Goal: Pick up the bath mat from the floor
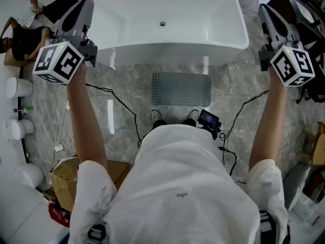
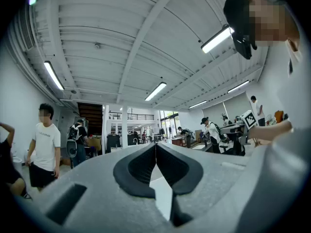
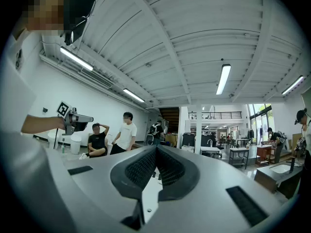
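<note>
The grey perforated bath mat (image 1: 181, 89) lies flat on the tiled floor in front of the white bathtub (image 1: 167, 47), straight ahead of me. My left gripper (image 1: 87, 3) is raised high at the left of the head view, well above and left of the mat, with its jaws shut and nothing between them. My right gripper (image 1: 264, 8) is raised at the right, also shut and empty. In the left gripper view the left gripper (image 2: 155, 145) faces a large hall, not the mat; the right gripper (image 3: 156, 148) does the same in its own view.
Black cables (image 1: 124, 108) run over the floor beside the mat. A cardboard box (image 1: 68, 179) stands at lower left, and white cylinders (image 1: 16, 88) line the left edge. A person (image 1: 25, 40) sits at upper left, and several more stand about the hall.
</note>
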`<state>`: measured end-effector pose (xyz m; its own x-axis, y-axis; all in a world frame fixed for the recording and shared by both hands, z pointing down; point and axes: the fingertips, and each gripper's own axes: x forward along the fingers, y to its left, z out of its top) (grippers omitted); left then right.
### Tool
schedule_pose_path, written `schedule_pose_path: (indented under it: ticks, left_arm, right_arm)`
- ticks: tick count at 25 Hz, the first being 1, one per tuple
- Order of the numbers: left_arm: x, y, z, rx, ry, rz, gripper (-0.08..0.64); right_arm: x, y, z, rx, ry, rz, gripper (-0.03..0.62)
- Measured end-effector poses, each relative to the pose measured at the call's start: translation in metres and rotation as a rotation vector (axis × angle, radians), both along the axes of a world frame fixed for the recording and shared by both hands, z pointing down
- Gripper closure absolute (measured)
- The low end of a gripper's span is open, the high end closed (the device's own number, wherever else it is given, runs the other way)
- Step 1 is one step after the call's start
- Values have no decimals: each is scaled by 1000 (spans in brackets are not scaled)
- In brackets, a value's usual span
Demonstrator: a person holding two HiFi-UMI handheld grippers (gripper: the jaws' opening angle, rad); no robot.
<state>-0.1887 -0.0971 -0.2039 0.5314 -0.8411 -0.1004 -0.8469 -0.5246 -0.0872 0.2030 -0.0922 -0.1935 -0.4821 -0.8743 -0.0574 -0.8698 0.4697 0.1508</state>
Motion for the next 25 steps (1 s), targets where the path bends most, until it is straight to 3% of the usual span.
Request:
schedule_pose_path:
  ticks: [12,25]
  left_arm:
    - [0,1,6,-9,-6,-7,545]
    - [-7,1,6,-11,-8,-20,545]
  right_arm:
    - [7,4,-5,30,-57,11,584]
    - [7,4,3,7,-33,19,584]
